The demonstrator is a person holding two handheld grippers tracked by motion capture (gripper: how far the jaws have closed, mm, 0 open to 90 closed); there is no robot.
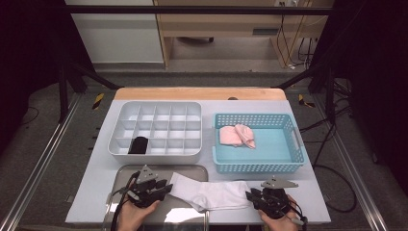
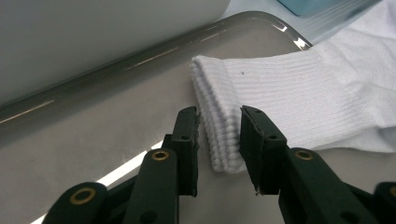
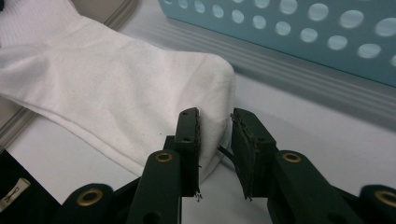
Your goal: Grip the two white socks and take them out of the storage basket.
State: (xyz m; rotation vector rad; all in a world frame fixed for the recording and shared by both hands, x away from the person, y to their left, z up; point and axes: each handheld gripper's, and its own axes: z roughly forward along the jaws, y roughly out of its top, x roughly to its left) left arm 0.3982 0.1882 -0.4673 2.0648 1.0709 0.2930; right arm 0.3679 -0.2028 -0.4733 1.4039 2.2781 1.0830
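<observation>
Both forearms come in from the bottom edge of the high view, each hand wrapped around its tool, the 2 held low over the near side of the table and turned in toward each other. The left gripper (image 1: 163, 188) points right at the ribbed cuff of the white sock (image 1: 211, 195); the right gripper (image 1: 251, 196) points left at the toe end.

In the left gripper view the jaws straddle the folded cuff with a gap showing on both sides, so they stand open around it, not clamping. In the right gripper view the jaws likewise bracket the rounded toe; the left pad seems to brush the fabric, though the cloth looks unsqueezed, so this gripper reads as open too.

The sock lies flat, cuff on the metal tray (image 1: 126, 171), toe on the white table cover (image 1: 96, 183), just in front of the blue basket (image 1: 293, 139).

The wrists are cut off by the frame, and the tray's near edge sits under the left hand. A dark item (image 1: 139, 145) in 1 cell of the grey divided box (image 1: 159, 108) is too small to identify. A pink cloth (image 1: 236, 135) lies in the basket. No legible writing appears.
</observation>
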